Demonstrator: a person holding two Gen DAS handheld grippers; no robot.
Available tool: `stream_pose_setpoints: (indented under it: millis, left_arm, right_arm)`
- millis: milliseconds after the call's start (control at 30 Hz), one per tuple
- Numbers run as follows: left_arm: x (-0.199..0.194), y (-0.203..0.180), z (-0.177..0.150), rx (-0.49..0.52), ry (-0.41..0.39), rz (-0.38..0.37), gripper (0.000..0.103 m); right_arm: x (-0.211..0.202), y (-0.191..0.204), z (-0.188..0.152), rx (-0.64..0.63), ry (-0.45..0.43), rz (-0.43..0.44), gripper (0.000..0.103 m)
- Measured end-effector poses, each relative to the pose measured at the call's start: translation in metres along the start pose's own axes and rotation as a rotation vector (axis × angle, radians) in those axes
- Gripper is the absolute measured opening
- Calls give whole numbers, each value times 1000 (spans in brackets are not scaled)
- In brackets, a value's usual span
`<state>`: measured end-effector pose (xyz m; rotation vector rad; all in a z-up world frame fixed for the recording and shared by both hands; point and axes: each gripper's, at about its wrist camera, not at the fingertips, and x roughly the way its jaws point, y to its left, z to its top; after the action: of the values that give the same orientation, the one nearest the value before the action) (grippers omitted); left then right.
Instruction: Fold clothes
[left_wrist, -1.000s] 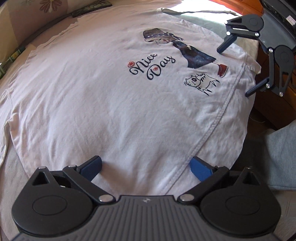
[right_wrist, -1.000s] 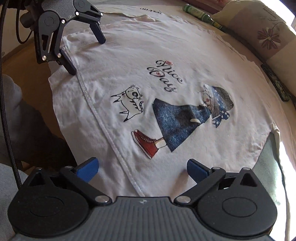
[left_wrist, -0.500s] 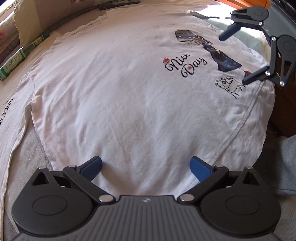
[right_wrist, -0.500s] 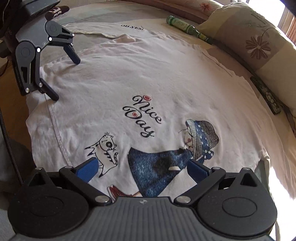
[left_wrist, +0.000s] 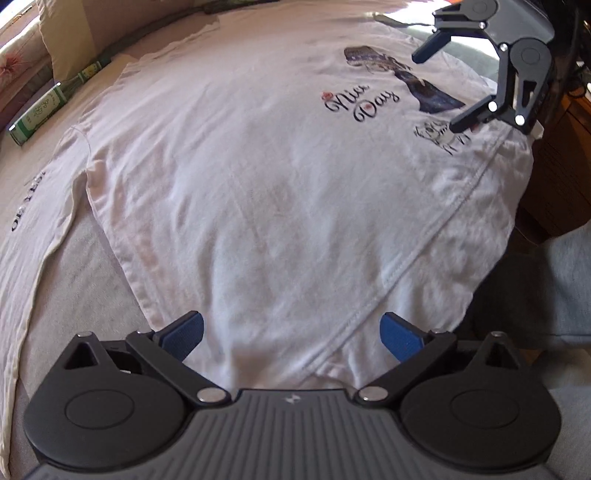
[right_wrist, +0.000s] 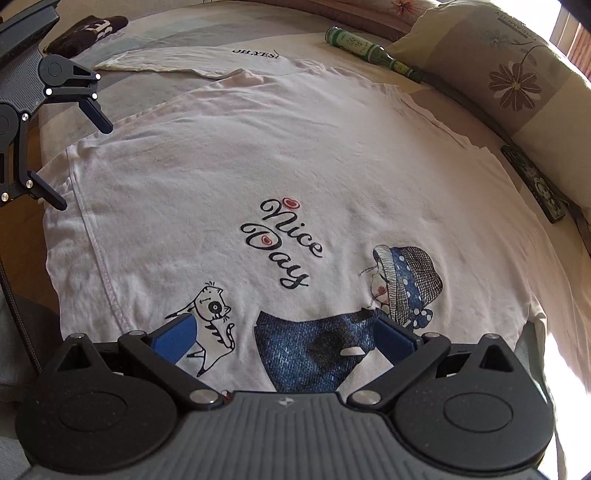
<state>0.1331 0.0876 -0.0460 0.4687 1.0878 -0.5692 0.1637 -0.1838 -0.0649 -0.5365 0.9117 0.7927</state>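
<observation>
A white T-shirt (left_wrist: 258, 184) with a "Nice Day" print, a cat and a girl in a blue dress lies spread flat on the bed, also filling the right wrist view (right_wrist: 295, 147). My left gripper (left_wrist: 291, 332) hovers open over the hem near the shirt's bottom corner, nothing between its blue pads. In the right wrist view the left gripper (right_wrist: 82, 166) shows at the far left edge. My right gripper (right_wrist: 284, 336) stands open just above the cat and the blue dress print. From the left wrist view the right gripper (left_wrist: 439, 92) hangs over the print at the upper right.
A second pale garment (right_wrist: 255, 55) printed "OH YES!" lies beyond the shirt. A green bottle (right_wrist: 369, 50) and a flowered pillow (right_wrist: 517, 74) sit at the back, a dark flat case (right_wrist: 535, 184) at the right. The bed edge drops off by a grey trouser leg (left_wrist: 561, 277).
The left gripper has shifted left along the hem toward the shirt's corner. The right gripper has moved forward over the hem onto the print. Both stayed open.
</observation>
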Motion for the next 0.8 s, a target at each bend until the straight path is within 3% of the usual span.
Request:
stream_pose_setpoints:
  millis: [200,267,400,633,800]
  left_arm:
    - [24,48,54,-119,-137,61,101]
    - [37,59,61,-165,-139,45,101]
    - [49,70,45,-271,-87,19,102]
    - [31,75,31,-343,-2,10,101]
    - [32,84,58,-389,-85,38,101]
  right_arm:
    - [26,-15,30,76,-58,-28,103]
    - [34,-21,36,115,-61,-27,103]
    - [47,-29,34,174,-18,-12,103]
    - [48,-26,21,202,-41,-26,103]
    - [49,-24,21,224,-49,-48,103]
